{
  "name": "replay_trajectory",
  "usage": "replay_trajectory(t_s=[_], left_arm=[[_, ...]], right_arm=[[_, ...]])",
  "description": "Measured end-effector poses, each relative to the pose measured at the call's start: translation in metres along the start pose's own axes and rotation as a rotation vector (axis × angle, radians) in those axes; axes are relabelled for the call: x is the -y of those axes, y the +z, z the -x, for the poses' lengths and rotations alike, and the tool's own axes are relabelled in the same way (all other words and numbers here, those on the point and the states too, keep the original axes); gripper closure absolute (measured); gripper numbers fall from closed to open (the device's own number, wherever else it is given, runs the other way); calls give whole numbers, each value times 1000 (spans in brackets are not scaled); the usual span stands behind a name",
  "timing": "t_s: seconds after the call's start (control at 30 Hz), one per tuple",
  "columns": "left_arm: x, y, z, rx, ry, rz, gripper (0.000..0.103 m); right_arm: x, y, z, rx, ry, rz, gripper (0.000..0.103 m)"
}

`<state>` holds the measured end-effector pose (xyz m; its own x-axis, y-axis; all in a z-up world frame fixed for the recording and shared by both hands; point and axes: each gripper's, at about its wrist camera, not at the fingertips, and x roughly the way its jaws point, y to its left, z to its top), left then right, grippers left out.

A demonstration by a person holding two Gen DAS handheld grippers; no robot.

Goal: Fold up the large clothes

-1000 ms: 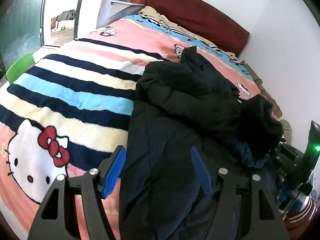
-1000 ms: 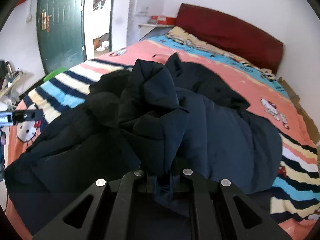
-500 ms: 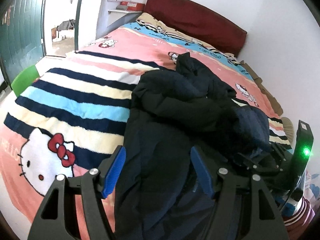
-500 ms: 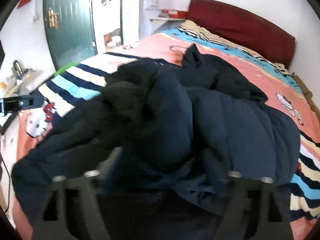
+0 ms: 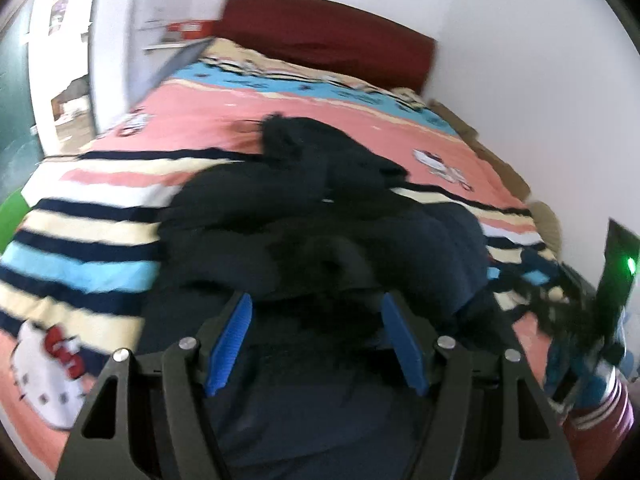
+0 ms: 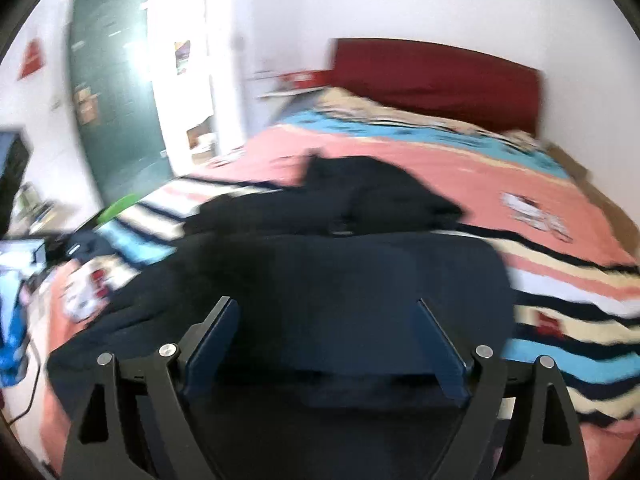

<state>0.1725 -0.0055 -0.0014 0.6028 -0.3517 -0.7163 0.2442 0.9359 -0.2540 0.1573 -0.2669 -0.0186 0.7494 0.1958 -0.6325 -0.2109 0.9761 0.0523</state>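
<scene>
A large dark navy padded jacket [image 5: 320, 216] lies bunched on the striped cartoon-cat blanket [image 5: 260, 108] of a bed. My left gripper [image 5: 316, 308] hovers over its near part, blue pads apart and nothing between them. In the right wrist view the jacket [image 6: 360, 272] shows a flatter folded panel in front. My right gripper [image 6: 326, 308] is above that panel; its jaws are opening, spread wide, and no cloth is pinched. The frames are motion-blurred.
A dark red headboard [image 5: 328, 36] and white walls close the far and right sides. A green door [image 6: 116, 92] and bright doorway stand to the left. A green seat [image 5: 12, 212] sits by the bed's left edge. A device with a green light [image 5: 618, 268] is at the right.
The right gripper let go of the jacket fold it was pinching and opened wide; the fold dropped flat. Both grippers lifted and drew back, so more of the bed shows.
</scene>
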Motion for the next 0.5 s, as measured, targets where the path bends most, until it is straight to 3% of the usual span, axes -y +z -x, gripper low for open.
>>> replay_trajectory(t_s=[0.1,0.27,0.5], left_arm=[[39,13,-34,-26,-40,-60,36],[79,32,-90,-59,-59,-114,36],[65,35,-141,-121,-19,-99,36]], right_arm=[[65,7,-5,-12,-96,-91,25],[117,21,-33,-35,-134,-139,27],[144,38,-88,-69,-106,-147,27]])
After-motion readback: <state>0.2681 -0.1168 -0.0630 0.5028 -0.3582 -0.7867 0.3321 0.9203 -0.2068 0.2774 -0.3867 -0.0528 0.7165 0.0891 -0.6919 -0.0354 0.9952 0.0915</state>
